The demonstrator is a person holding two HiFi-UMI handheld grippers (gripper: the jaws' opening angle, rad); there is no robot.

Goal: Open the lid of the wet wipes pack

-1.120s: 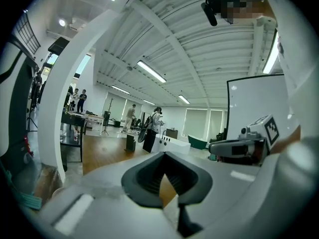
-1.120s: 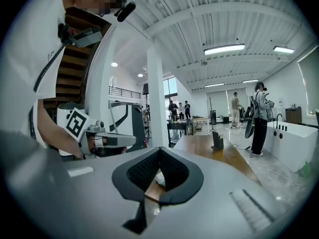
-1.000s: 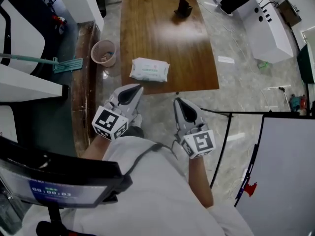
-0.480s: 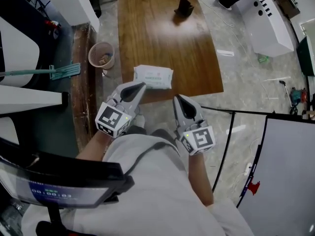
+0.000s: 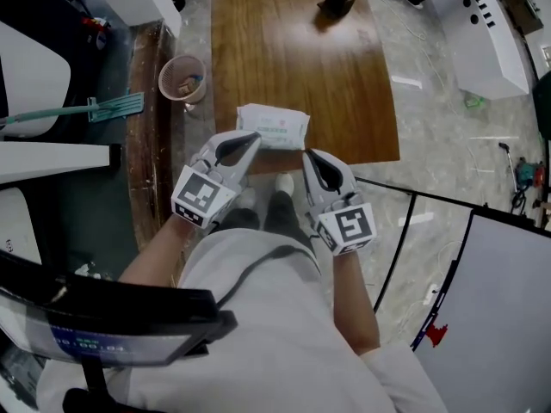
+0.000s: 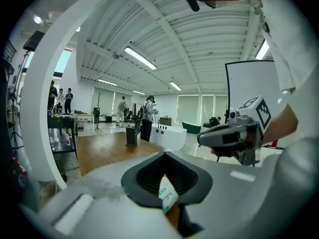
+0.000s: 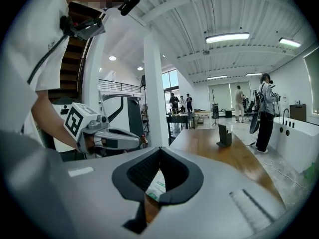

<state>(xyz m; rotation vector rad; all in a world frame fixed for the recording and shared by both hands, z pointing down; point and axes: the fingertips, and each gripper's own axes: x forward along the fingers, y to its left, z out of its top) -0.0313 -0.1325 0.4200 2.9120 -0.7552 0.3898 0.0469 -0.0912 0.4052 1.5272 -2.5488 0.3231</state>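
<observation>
Nearby, on the floor [image 5: 430, 119] left of the surface [image 5: 297, 67], stands a round pinkish bin [image 5: 182, 78] with scraps in it, and further left lies a green-headed mop [image 5: 116, 107]. A small black stand [image 5: 336, 0] sits upright at the far end of the surface, well apart from everything else. Nothing lies between your grippers and the wet wipes pack [image 5: 274, 127]. Your left gripper [image 5: 251, 138] has its fingers [image 6: 99, 193] closed on nothing, tips at the pack's near left corner. Your right gripper [image 5: 310, 155] is likewise closed and empty, tips just beside the pack's near right edge; whether either touches the pack cannot be told. Each gripper view shows a bit of the white, green-printed pack through the hollow behind the meeting tips. The pack lies flat at the near edge of the surface, its long axis running left to right, roughly along that edge, printed face up; the lid is too small to make out. The surface is a long brown wooden top with a bright glare patch toward its far end. It stands on pale marbled flooring, with a white console [image 5: 482, 24] at far right and a white board [image 5: 499, 317] at near right. The gripper views show a white beamed ceiling [image 6: 199, 34] with strip lights and several people [image 7: 241, 103] standing far off.
</observation>
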